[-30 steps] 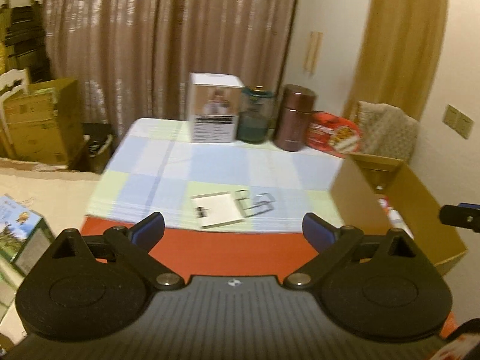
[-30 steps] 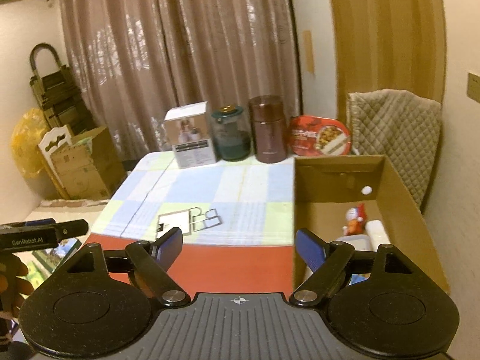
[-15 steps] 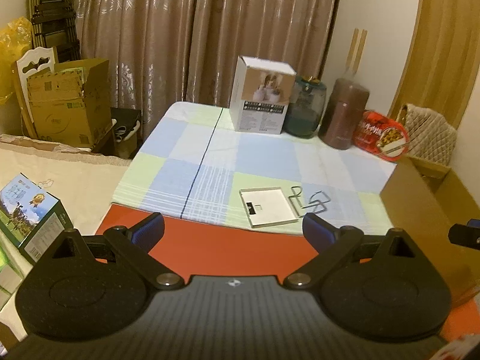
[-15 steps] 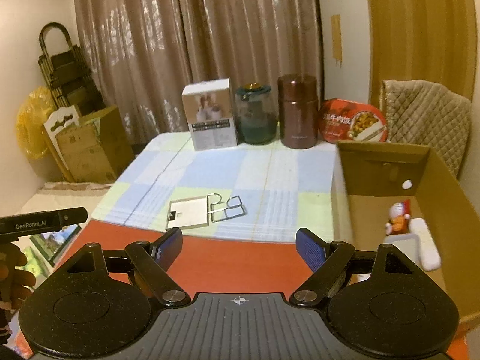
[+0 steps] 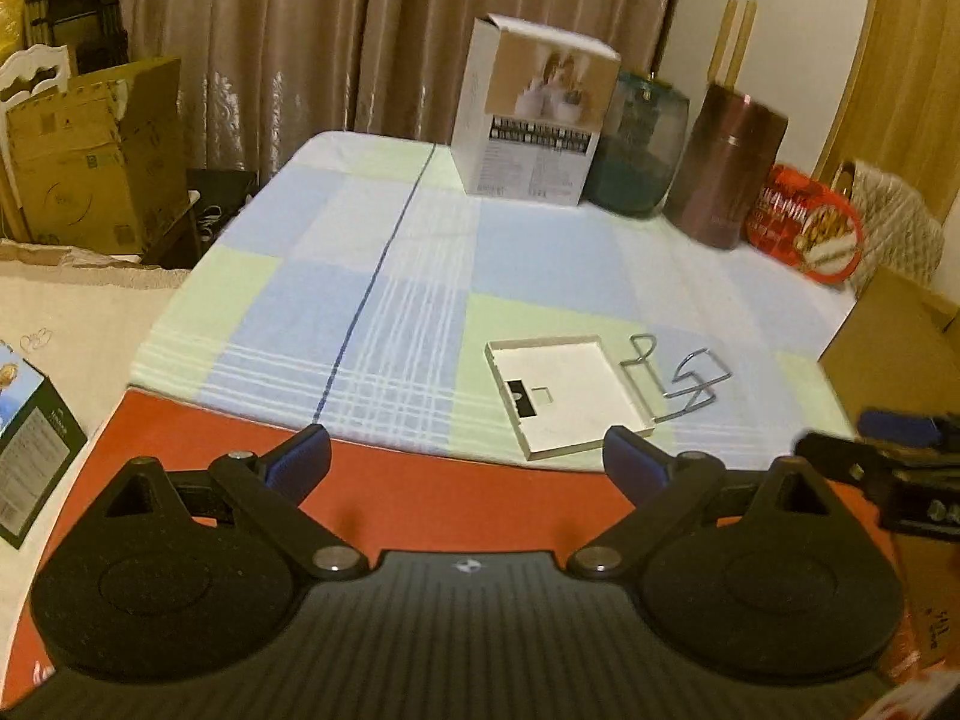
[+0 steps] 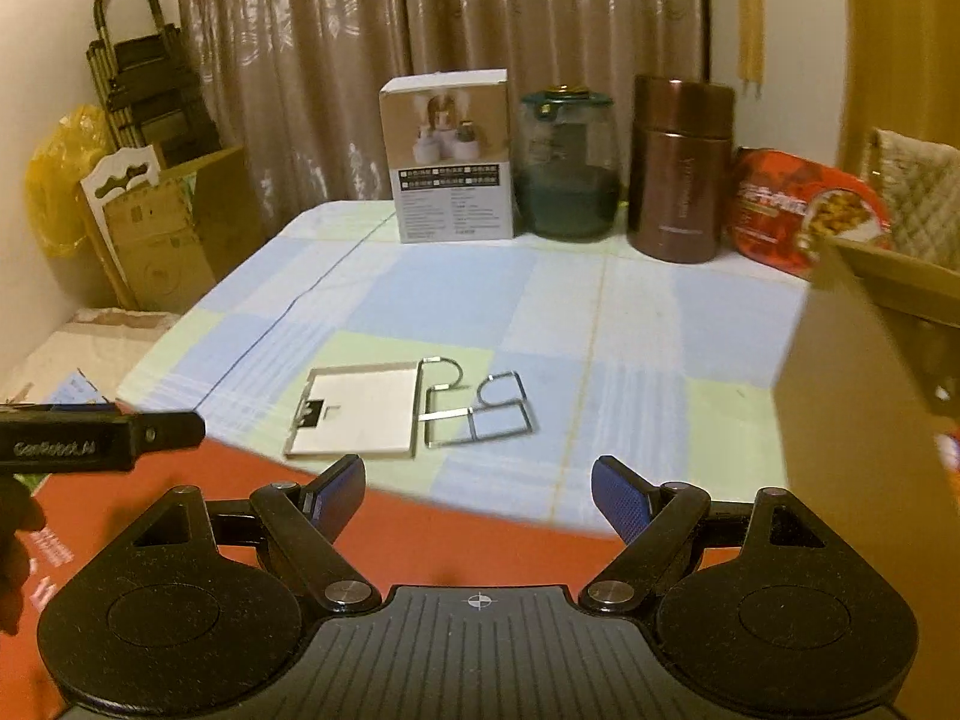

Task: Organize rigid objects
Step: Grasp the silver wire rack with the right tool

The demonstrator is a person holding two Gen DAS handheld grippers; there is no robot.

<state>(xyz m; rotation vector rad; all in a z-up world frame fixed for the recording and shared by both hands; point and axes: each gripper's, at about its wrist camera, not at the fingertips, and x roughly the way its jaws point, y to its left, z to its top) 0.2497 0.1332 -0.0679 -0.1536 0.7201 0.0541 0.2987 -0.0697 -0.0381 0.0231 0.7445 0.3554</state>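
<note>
A flat white square tray [image 5: 567, 390] [image 6: 357, 411] lies on the checked cloth, with a bent wire rack [image 5: 684, 375] [image 6: 474, 405] touching its right side. My left gripper [image 5: 468, 465] hovers open over the red near edge, just short of the tray. My right gripper [image 6: 477, 495] is open too, nothing between its blue pads, with the tray and rack a short way ahead of it. At the back stand a white carton [image 5: 534, 120] [image 6: 450, 159], a green glass jar [image 6: 567, 165] and a brown canister [image 6: 681, 171].
An open cardboard box [image 6: 864, 372] stands at the table's right side. A red food tub [image 6: 804, 210] and a quilted cushion [image 5: 894, 222] sit at the back right. Cardboard boxes [image 5: 90, 162] stand on the floor left. A printed box [image 5: 30, 444] lies at my left.
Both grippers have come down and forward toward the table; the tray and wire rack now look larger and closer. Jaws have stayed open.
</note>
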